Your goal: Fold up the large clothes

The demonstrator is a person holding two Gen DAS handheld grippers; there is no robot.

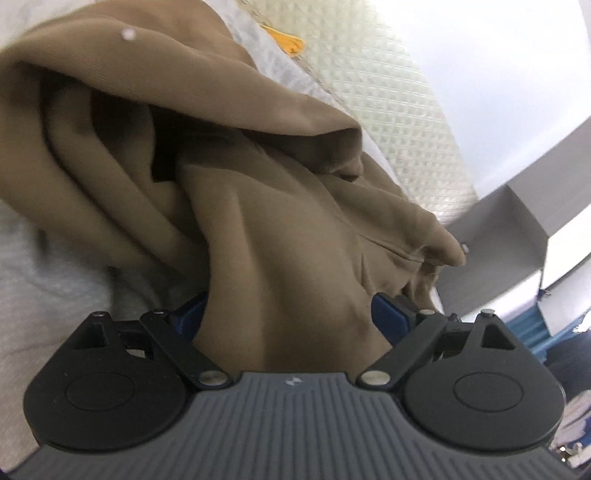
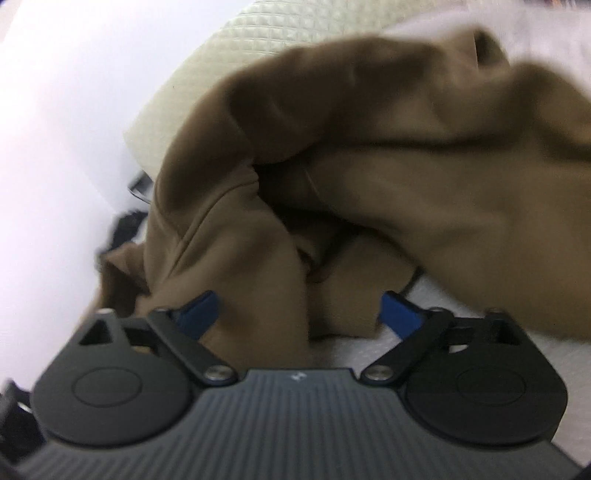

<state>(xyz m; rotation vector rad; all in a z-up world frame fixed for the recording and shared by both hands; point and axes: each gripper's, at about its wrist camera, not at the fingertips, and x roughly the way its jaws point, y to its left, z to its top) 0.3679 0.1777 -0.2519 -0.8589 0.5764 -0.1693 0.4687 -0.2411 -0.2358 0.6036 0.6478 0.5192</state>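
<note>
A large brown garment (image 1: 258, 203) lies crumpled in thick folds on a pale bed cover (image 1: 44, 266); a small white button (image 1: 129, 34) shows near its top. My left gripper (image 1: 291, 306) stands wide, its blue fingers (image 1: 391, 314) flanking a bulge of the brown cloth that hides their tips. In the right wrist view the same garment (image 2: 406, 166) is heaped, blurred. My right gripper (image 2: 299, 306) is also wide, with a flap of cloth lying between its blue fingers (image 2: 199, 310) over the white sheet (image 2: 424, 354). Neither pair of pads visibly pinches the cloth.
A cream waffle-textured quilt (image 1: 388, 110) lies behind the garment, with a yellow item (image 1: 284, 40) at the top. A grey box-like piece of furniture (image 1: 517, 236) stands at the right. In the right wrist view the quilt (image 2: 221, 55) meets a white wall, with a dark object (image 2: 125, 229) beside it.
</note>
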